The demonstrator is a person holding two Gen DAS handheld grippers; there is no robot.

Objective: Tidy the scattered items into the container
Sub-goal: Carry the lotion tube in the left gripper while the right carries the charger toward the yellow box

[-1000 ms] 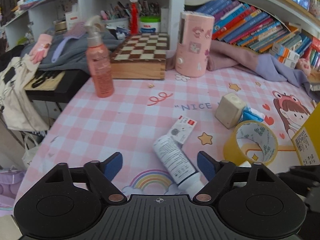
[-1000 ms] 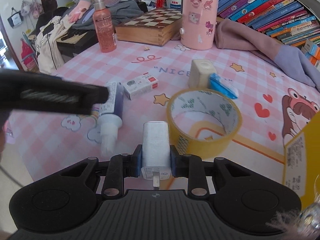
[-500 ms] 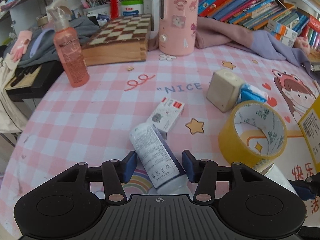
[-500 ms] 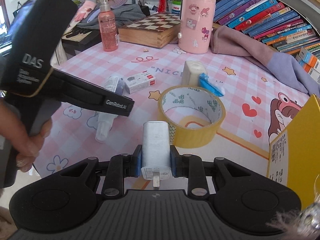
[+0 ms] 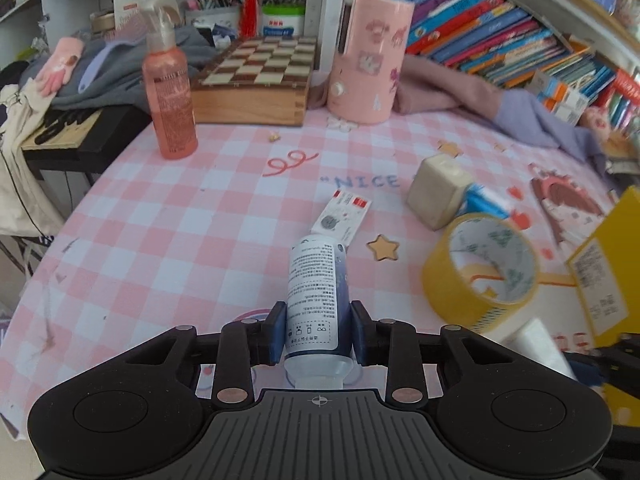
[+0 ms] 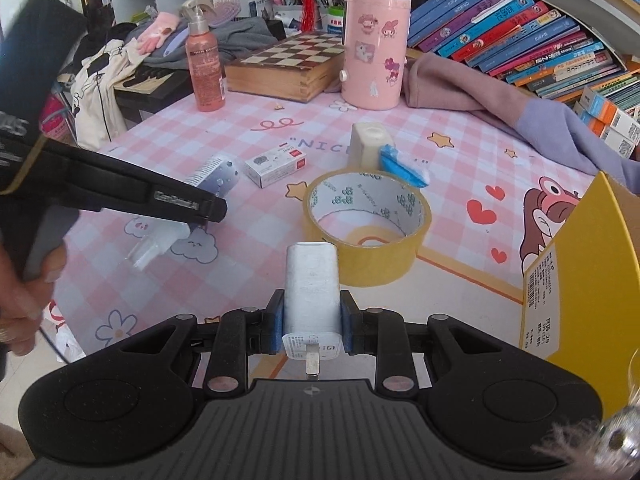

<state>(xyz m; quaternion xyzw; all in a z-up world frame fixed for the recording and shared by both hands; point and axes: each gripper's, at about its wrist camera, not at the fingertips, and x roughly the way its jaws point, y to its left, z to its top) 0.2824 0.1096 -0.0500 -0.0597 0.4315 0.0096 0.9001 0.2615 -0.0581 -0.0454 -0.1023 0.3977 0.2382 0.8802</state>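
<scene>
My left gripper (image 5: 318,330) is shut on a white-and-blue bottle (image 5: 316,292), held lengthwise and lifted off the pink checked cloth; the bottle also shows in the right wrist view (image 6: 212,176). My right gripper (image 6: 312,324) is shut on a white charger plug (image 6: 312,292) and holds it above the cloth. A yellow box (image 6: 592,280), the container, stands at the right; it also shows in the left wrist view (image 5: 612,264). A yellow tape roll (image 6: 366,224), a small white carton (image 6: 276,166), a cream block (image 6: 370,144) and a blue packet (image 6: 402,168) lie on the cloth.
At the back stand a pink spray bottle (image 6: 204,68), a wooden chessboard box (image 6: 288,66) and a pink cylinder (image 6: 376,50). A pink and purple garment (image 6: 480,96) lies before a row of books (image 6: 520,28). The table's left edge drops to a black stand (image 5: 76,140).
My left gripper closed on the bottle and lifted it, turning it straight between the fingers. My right gripper kept its hold on the plug and rose slightly.
</scene>
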